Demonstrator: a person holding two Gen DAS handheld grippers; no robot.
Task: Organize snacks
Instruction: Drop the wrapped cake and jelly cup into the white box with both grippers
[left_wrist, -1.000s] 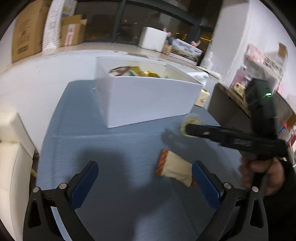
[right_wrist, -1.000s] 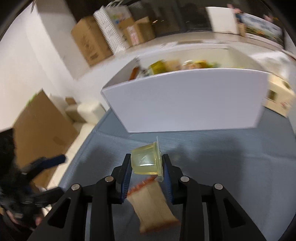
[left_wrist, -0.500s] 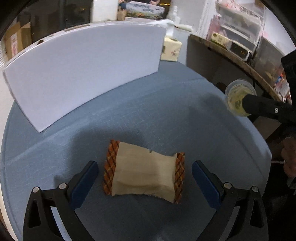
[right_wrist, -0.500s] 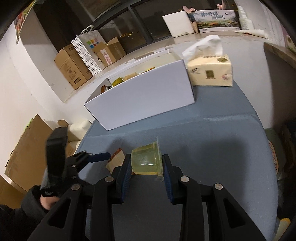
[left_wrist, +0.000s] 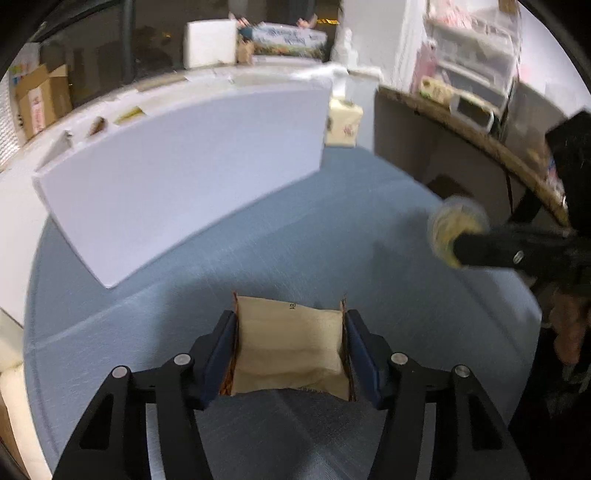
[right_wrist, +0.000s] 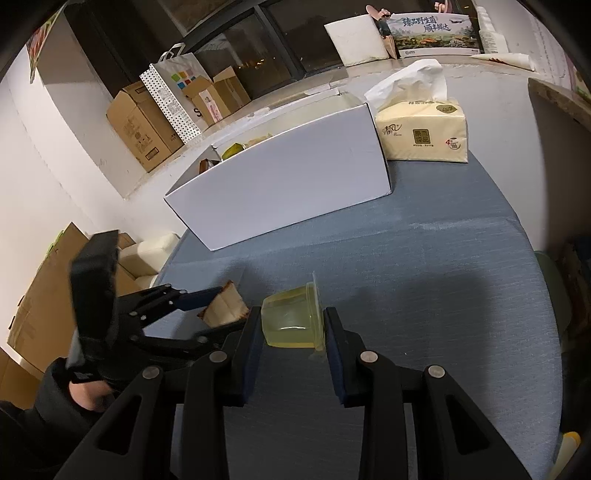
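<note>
My left gripper (left_wrist: 290, 328) is shut on a beige snack packet (left_wrist: 288, 347) with orange crimped ends, low over the blue table. In the right wrist view the left gripper (right_wrist: 207, 306) and the packet (right_wrist: 223, 308) show at the lower left. My right gripper (right_wrist: 291, 325) is shut on a yellow jelly cup (right_wrist: 291, 319), held above the table. That cup (left_wrist: 456, 229) shows at the right of the left wrist view. A white box (right_wrist: 288, 184) holding several snacks stands at the back of the table; it also shows in the left wrist view (left_wrist: 184, 173).
A yellow tissue pack (right_wrist: 421, 131) sits right of the box, also in the left wrist view (left_wrist: 343, 123). The blue tablecloth (right_wrist: 424, 277) covers the table. Cardboard boxes (right_wrist: 144, 129) stand on the floor at the back left. A shelf (left_wrist: 480, 136) runs along the right.
My left gripper has moved forward over the beige packet and closed on it. My right gripper still holds the jelly cup and has drawn back a little from the box.
</note>
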